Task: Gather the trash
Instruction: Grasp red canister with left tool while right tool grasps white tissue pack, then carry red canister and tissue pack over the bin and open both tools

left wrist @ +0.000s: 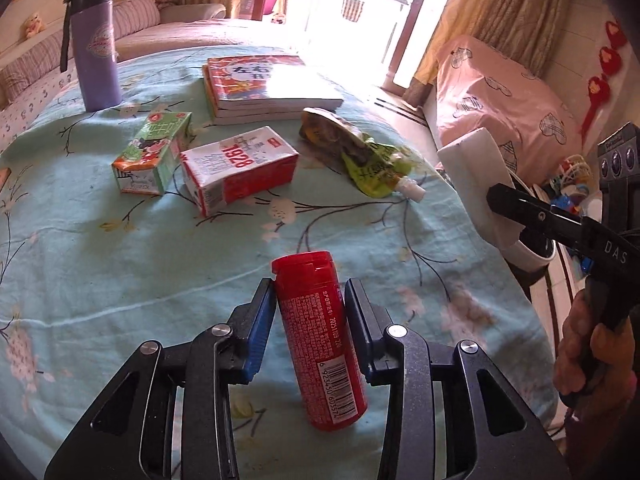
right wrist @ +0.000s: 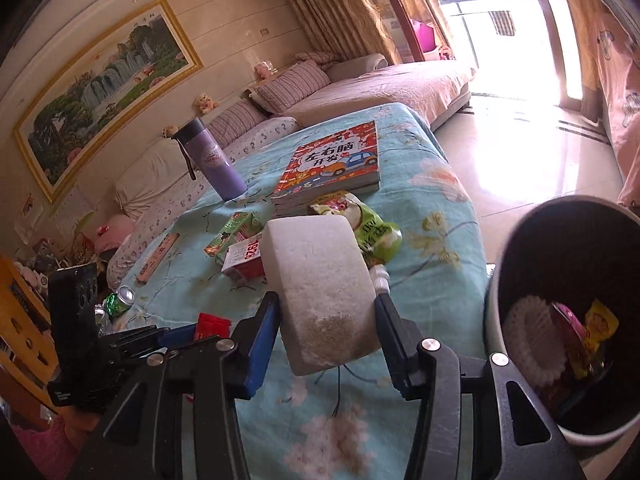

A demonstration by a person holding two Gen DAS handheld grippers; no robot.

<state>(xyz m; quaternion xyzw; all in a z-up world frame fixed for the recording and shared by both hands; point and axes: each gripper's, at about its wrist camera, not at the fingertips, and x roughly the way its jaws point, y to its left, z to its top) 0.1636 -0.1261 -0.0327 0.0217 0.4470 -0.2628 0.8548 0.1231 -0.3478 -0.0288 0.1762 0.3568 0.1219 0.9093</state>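
- Firstly, at the upper left of the left wrist view a purple thermos bottle (left wrist: 98,46) stands upright on the light blue flowered cloth (left wrist: 120,264).
- To its right, in the upper middle, a green drink carton (left wrist: 154,154) and a red and white carton marked 1928 (left wrist: 238,170) lie side by side, with a stack of books (left wrist: 264,86) behind them.
- Right of the cartons lies a crumpled green spout pouch (left wrist: 360,156).
- At the bottom centre, the left gripper (left wrist: 310,320) is clamped on a red plastic bottle (left wrist: 320,336); both blue pads press on its sides.
- At the right edge, a hand (left wrist: 592,344) holds the right gripper (right wrist: 326,328).
- In the right wrist view this gripper is at the bottom centre, and its jaws are closed on a white foam block (right wrist: 324,288).
- At the lower right of that view is a white trash bin (right wrist: 494,320), just beside the table, with wrappers (right wrist: 592,336) inside.
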